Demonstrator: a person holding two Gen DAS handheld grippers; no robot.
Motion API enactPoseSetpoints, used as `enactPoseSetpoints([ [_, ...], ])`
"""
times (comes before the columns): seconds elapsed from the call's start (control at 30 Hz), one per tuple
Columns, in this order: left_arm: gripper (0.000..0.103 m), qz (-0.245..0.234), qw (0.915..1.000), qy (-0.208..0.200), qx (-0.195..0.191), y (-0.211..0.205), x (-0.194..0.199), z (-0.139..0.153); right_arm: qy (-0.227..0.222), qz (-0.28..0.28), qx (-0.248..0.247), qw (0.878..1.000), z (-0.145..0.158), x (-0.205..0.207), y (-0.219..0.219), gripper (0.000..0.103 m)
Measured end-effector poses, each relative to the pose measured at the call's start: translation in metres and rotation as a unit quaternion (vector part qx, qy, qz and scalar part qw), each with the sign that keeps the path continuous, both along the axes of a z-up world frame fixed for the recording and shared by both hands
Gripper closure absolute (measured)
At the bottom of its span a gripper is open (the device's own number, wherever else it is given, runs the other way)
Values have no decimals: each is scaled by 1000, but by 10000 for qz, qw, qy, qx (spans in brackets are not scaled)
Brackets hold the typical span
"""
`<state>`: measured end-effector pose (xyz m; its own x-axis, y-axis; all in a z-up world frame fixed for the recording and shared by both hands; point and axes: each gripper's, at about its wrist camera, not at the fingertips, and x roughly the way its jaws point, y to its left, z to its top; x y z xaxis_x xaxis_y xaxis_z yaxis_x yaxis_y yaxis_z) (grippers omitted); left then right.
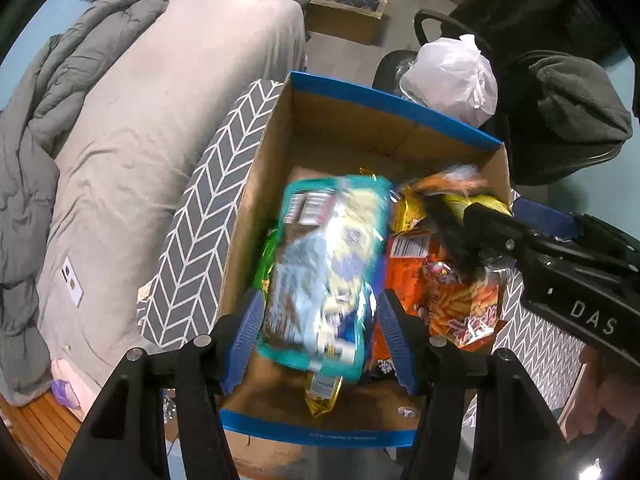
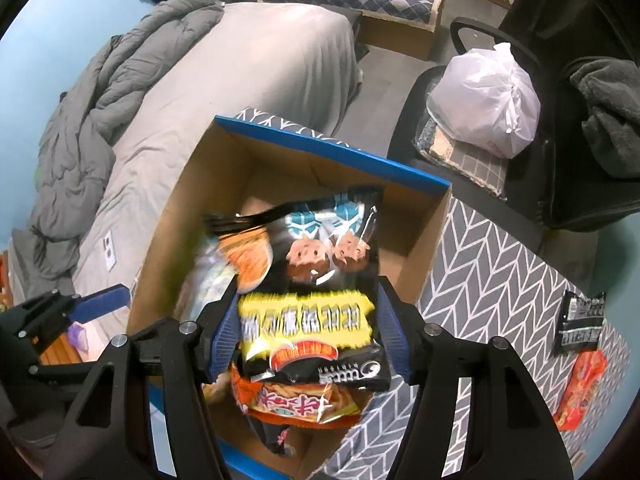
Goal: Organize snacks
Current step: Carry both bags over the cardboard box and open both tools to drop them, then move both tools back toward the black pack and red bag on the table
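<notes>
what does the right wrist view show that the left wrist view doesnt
Only the right wrist view: a black snack bag between the right tongs, plus a black packet and an orange packet lying on the patterned table.

Only the left wrist view: a teal snack bag between the left tongs.

Both: the cardboard box, the bed and the white plastic bag.

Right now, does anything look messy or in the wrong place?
Two snacks are not in the cardboard box yet: a black packet and an orange packet lie loose on the patterned tabletop beside it. Inside, the bags are heaped at angles, not lined up.
</notes>
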<state>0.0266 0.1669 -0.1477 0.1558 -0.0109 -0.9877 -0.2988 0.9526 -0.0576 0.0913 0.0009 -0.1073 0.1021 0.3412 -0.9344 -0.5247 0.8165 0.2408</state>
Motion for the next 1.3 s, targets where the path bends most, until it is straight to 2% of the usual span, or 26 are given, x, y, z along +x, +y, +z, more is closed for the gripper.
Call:
enactPoseSetpoints([
  [0.2,42,81,10000,39,-20,0,-8,2,-81,-63,38,9999,7,-2,-5,32],
  [0.3,33,95,10000,19,12,-3,-11,6,-134,-97,28,9999,12,-5,-9,31],
  [0.47,32,62,10000,-57,-16,-10,-13,14,-218,-182,-11,9996,18,-11,-22,24],
  [0.6,29,-21,9999,-122,5,-20,-11,21,-274,-265,-57,9993,22,-13,-36,24],
  [1.03,24,-489,9983,-318,38,-70,3,42,-385,-676,-264,9966,34,-14,-105,23],
  [1.1,21,-529,9980,-325,69,-80,5,43,-389,-717,-296,9962,34,-13,-117,22],
  [1.3,21,-692,9972,-284,64,-111,14,40,-305,-910,-440,9944,27,-9,-161,22],
])
